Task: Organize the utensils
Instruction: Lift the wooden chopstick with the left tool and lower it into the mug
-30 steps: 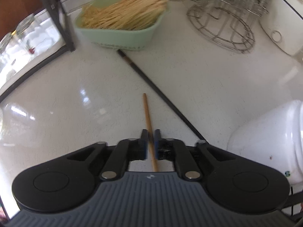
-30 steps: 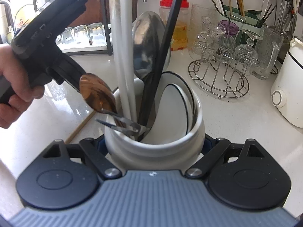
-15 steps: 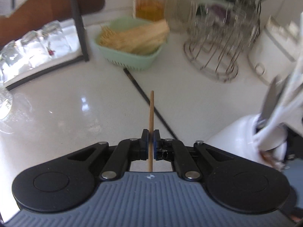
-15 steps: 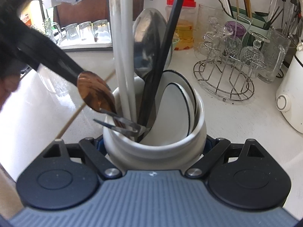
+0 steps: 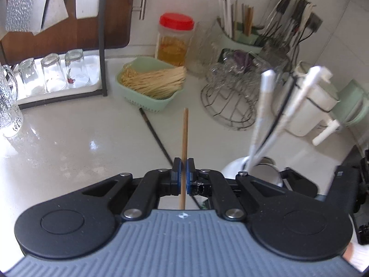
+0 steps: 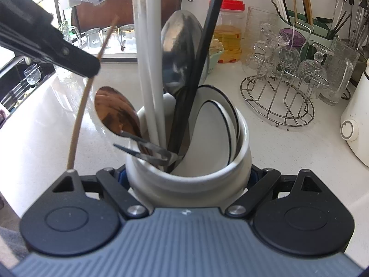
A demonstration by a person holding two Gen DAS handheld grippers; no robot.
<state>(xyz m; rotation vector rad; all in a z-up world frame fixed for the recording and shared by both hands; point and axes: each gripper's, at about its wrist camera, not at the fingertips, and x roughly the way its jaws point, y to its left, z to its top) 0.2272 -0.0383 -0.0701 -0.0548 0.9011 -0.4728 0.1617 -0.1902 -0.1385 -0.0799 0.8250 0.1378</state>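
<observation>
My left gripper (image 5: pixel 183 168) is shut on a wooden chopstick (image 5: pixel 185 138), held upright above the counter. The chopstick also shows in the right wrist view (image 6: pixel 80 113), left of the holder, pinched in the left gripper (image 6: pixel 92 69). My right gripper (image 6: pixel 188 175) is shut on a white ceramic utensil holder (image 6: pixel 191 182) that holds white chopsticks (image 6: pixel 147 57), a black chopstick (image 6: pixel 203 53), spoons and a fork. The holder (image 5: pixel 235 168) sits right of the left gripper. A black chopstick (image 5: pixel 156 136) lies on the counter.
A green basket of thin sticks (image 5: pixel 152 85), a red-lidded jar (image 5: pixel 175 39), a wire glass rack (image 5: pixel 230 92), a white kettle (image 5: pixel 311 106), a tray of upturned glasses (image 5: pixel 53 73) and a back utensil caddy (image 5: pixel 244 32) stand around the white counter.
The left gripper has lifted the wooden chopstick off the counter, tilted it upright and moved it toward the holder. The right gripper keeps its hold on the holder.
</observation>
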